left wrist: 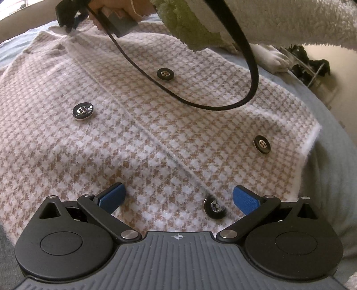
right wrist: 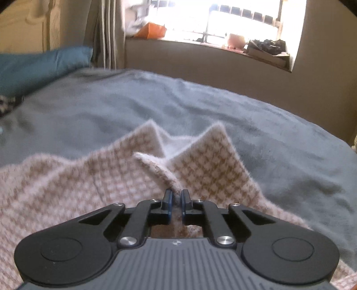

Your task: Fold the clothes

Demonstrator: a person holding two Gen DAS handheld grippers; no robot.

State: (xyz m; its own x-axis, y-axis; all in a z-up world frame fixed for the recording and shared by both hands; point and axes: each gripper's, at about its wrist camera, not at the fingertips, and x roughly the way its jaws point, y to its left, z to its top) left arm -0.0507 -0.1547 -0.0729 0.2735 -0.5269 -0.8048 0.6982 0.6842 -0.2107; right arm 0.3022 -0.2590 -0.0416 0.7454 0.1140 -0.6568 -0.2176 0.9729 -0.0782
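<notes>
left wrist view
garment: houndstooth cardigan lies flat on the blue bedspread, filling the frame directly under and ahead of the left gripper.
left gripper: fingers spread wide, nothing between them, hovering over the hem area; whether the pads touch the cloth I cannot tell.
long axis: button placket seam runs from about 5 o'clock near the lowest button up to 11 o'clock.
far end: right gripper at 11 o'clock on the collar end, its black cable looping over the cloth.
edge: cardigan side edge at 3 o'clock, bare bedspread beyond it.

right wrist view
right gripper: fingers pressed together, pinching a raised fold of the cardigan at the collar.
cloth: two collar points stand up at 12 and 1 o'clock, just ahead of the tips.
room: open grey-blue bedspread from 10 to 3 o'clock; teal pillow at 10 o'clock, well apart.
nearer hand: judged, left for the hem, right already has the collar.
risk: judged, cable may drag on buttons.
</notes>
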